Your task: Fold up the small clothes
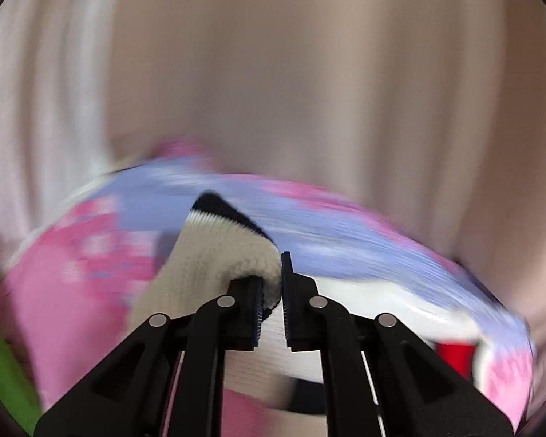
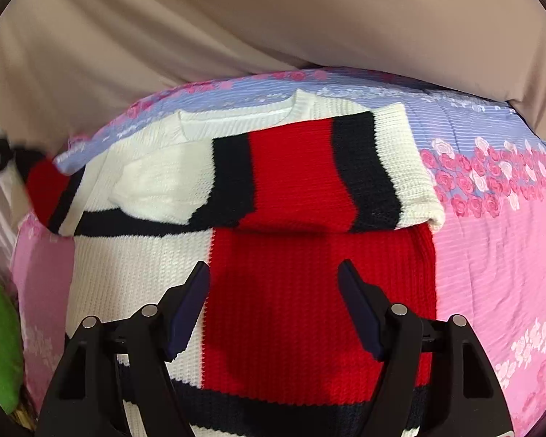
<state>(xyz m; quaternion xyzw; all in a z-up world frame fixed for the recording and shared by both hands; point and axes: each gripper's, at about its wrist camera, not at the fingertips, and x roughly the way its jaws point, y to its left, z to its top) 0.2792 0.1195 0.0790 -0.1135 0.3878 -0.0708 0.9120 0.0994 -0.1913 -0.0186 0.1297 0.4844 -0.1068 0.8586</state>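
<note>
Our left gripper [image 1: 272,300] clamps the red, white and navy knitted sweater's [image 2: 273,291] cream cuff [image 1: 214,255]; our right gripper [image 2: 273,291] hangs open above its body, sleeve lying crosswise ahead.

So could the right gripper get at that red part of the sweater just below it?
Probably yes. The right gripper is open and hangs over the sweater's red panel, with nothing lying between them. The folded sleeve sits farther up, out of the way.
</note>
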